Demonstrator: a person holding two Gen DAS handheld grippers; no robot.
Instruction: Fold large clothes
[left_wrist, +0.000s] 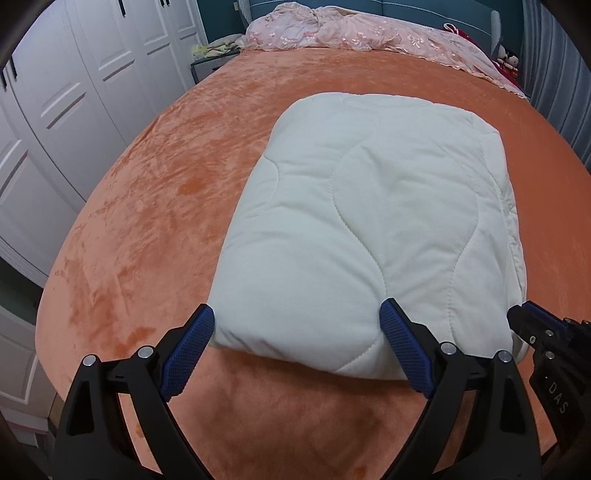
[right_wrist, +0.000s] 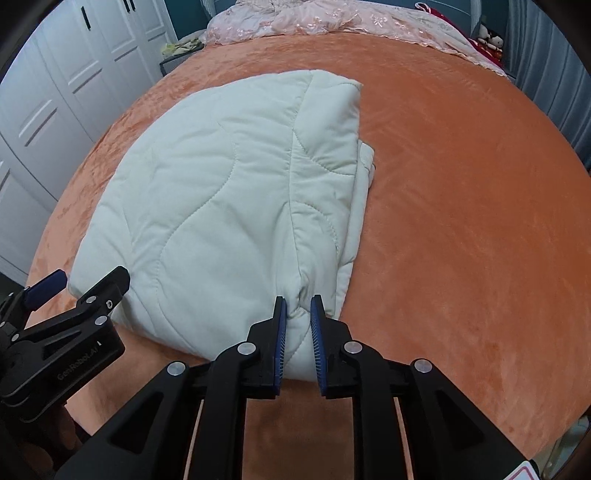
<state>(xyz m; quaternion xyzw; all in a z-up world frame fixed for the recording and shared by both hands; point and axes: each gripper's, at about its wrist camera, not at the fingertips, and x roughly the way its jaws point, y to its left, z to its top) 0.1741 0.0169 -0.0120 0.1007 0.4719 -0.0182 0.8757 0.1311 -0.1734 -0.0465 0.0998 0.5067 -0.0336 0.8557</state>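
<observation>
A white quilted blanket (left_wrist: 369, 221) lies folded into a thick rectangle on the orange bed (left_wrist: 147, 221). My left gripper (left_wrist: 297, 314) is open, its blue pads straddling the near left corner of the fold. In the right wrist view the blanket (right_wrist: 221, 192) fills the middle, and my right gripper (right_wrist: 298, 306) is shut on a pinch of its near right edge. The left gripper also shows in the right wrist view (right_wrist: 77, 284) at the left, and the right gripper shows at the right edge of the left wrist view (left_wrist: 528, 321).
A pink lace cover (left_wrist: 351, 33) is bunched at the head of the bed. White wardrobe doors (left_wrist: 55, 110) stand along the left. A small nightstand (left_wrist: 207, 62) sits by the headboard. Grey curtains (left_wrist: 561, 74) hang at the right. Orange bedding (right_wrist: 461, 203) lies to the blanket's right.
</observation>
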